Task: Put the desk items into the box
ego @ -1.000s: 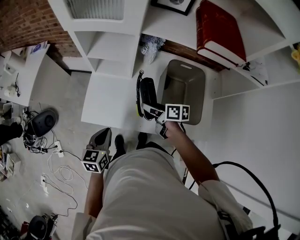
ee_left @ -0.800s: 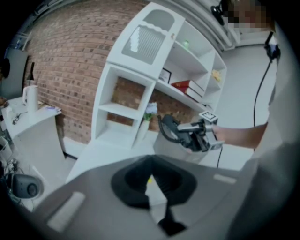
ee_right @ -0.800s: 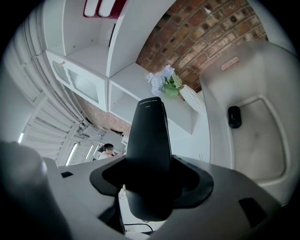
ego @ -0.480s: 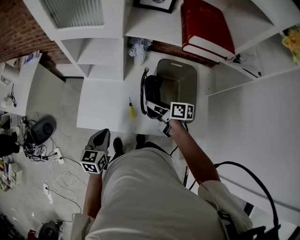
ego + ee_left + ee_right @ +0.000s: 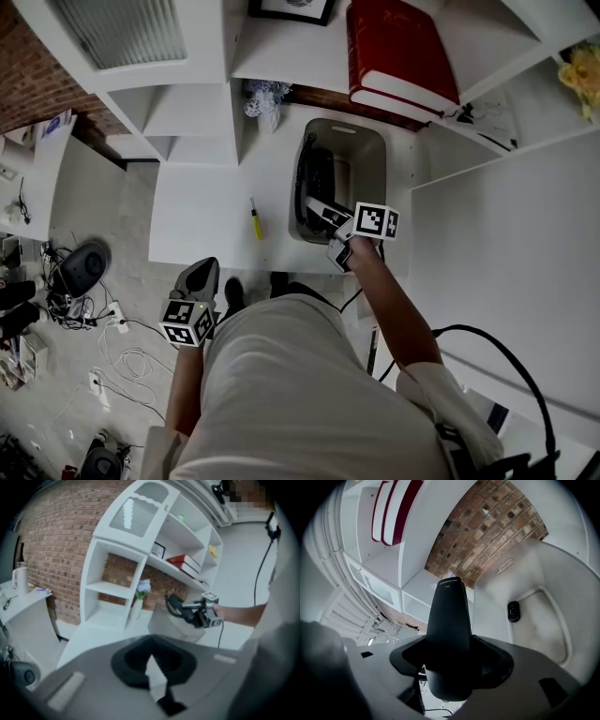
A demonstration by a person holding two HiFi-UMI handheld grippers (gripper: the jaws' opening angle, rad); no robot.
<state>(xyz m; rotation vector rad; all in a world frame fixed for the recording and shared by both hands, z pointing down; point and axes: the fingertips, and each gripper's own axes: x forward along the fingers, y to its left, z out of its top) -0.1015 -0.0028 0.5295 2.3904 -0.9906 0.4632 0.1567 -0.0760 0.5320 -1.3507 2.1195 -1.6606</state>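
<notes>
My right gripper (image 5: 325, 212) is shut on a black telephone (image 5: 315, 178) and holds it over the left part of the grey box (image 5: 371, 153) on the white desk (image 5: 202, 211). In the right gripper view the telephone (image 5: 450, 625) stands up between the jaws, with the box (image 5: 548, 634) below it to the right. A small black item (image 5: 513, 611) lies on the box floor. A yellow pen (image 5: 255, 218) lies on the desk left of the box. My left gripper (image 5: 196, 279) hangs low beside the person's leg, shut and holding nothing.
White shelves rise behind the desk, with red books (image 5: 398, 52), a framed picture (image 5: 291, 7) and a small vase of flowers (image 5: 263, 99). Cables and a round black device (image 5: 82, 265) lie on the floor at the left. A white wall stands right of the box.
My right gripper carried the telephone rightwards from the desk to over the box. The yellow pen, hidden beside the telephone before, now lies in the open. The left gripper stayed put.
</notes>
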